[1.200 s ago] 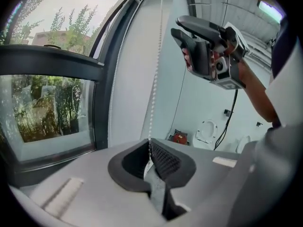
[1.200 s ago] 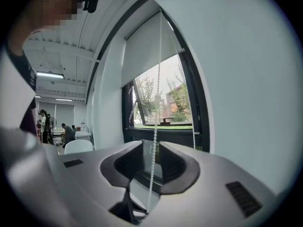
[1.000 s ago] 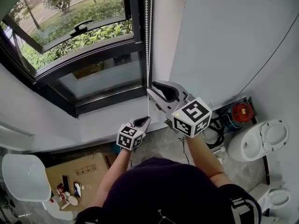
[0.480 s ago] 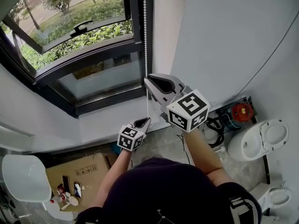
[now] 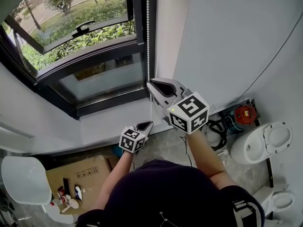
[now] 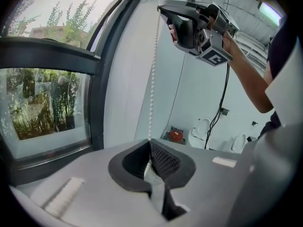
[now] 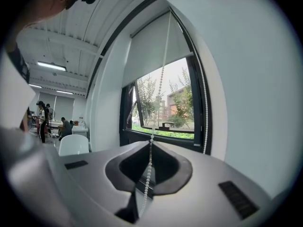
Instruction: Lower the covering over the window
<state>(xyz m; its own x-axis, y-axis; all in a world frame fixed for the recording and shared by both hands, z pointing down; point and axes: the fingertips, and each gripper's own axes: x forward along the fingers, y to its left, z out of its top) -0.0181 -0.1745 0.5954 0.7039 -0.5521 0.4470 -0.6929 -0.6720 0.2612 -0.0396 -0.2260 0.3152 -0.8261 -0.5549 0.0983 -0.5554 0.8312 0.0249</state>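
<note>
A white bead chain point(image 5: 147, 32) hangs beside the dark window frame point(image 5: 137, 13). My right gripper point(image 5: 150, 84) holds it higher up; its jaws have just been closing, and the chain point(image 7: 160, 89) runs down between them. My left gripper point(image 5: 149, 123) is shut on the same chain point(image 6: 153, 79) lower down, near the sill. In the left gripper view the right gripper point(image 6: 164, 9) shows above, on the chain. The grey roller blind point(image 7: 154, 41) covers only the top of the window.
A white wall point(image 5: 227, 32) with a thin black cable stands right of the chain. On the floor are a toilet point(image 5: 262, 141), a red device point(image 5: 245, 112), a cardboard box point(image 5: 80, 171) and a white chair point(image 5: 26, 178). People sit far off point(image 7: 42, 122).
The right gripper's jaws stood wide open around the chain a second ago and are now closed on it. The left gripper has stayed where it was, shut on the chain.
</note>
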